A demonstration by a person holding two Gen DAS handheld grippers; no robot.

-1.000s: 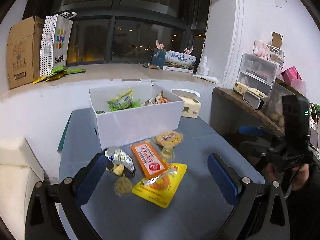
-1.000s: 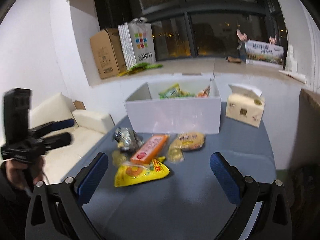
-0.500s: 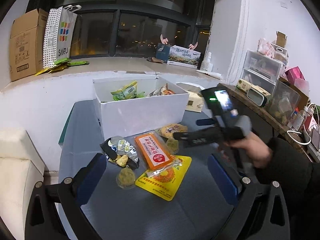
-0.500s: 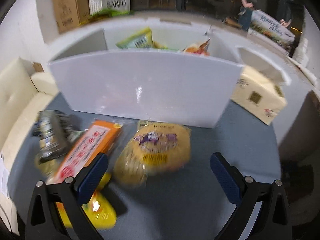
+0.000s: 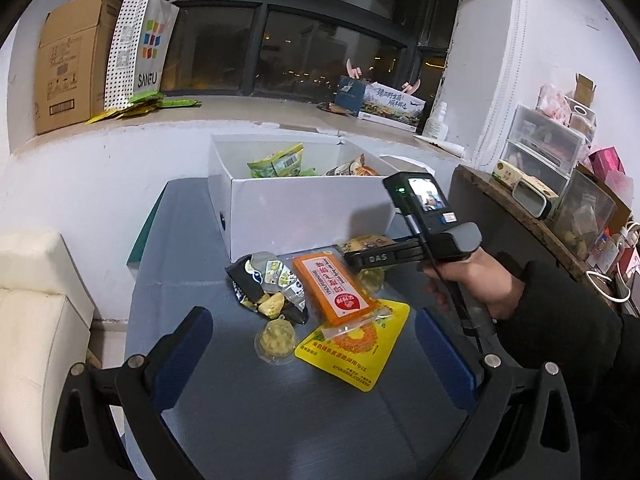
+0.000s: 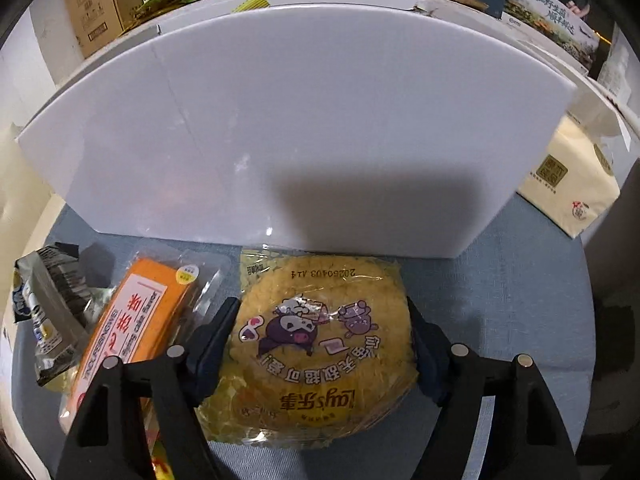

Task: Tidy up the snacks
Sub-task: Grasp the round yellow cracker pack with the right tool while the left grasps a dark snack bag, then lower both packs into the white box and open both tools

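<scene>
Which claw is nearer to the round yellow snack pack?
Right. The right claw has its fingers on both sides of the round yellow snack pack; the left claw hangs back, open.

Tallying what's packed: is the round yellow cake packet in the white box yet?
Out. The round yellow cake packet lies on the table before the white box, between the right gripper's fingers.

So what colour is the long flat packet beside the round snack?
Orange with a white label, clearest in the right wrist view.

Grey table (image 5: 248, 408) — white box (image 5: 296, 216), tissue box (image 6: 568, 184), and loose snack packets (image 5: 332, 312) on it.
</scene>
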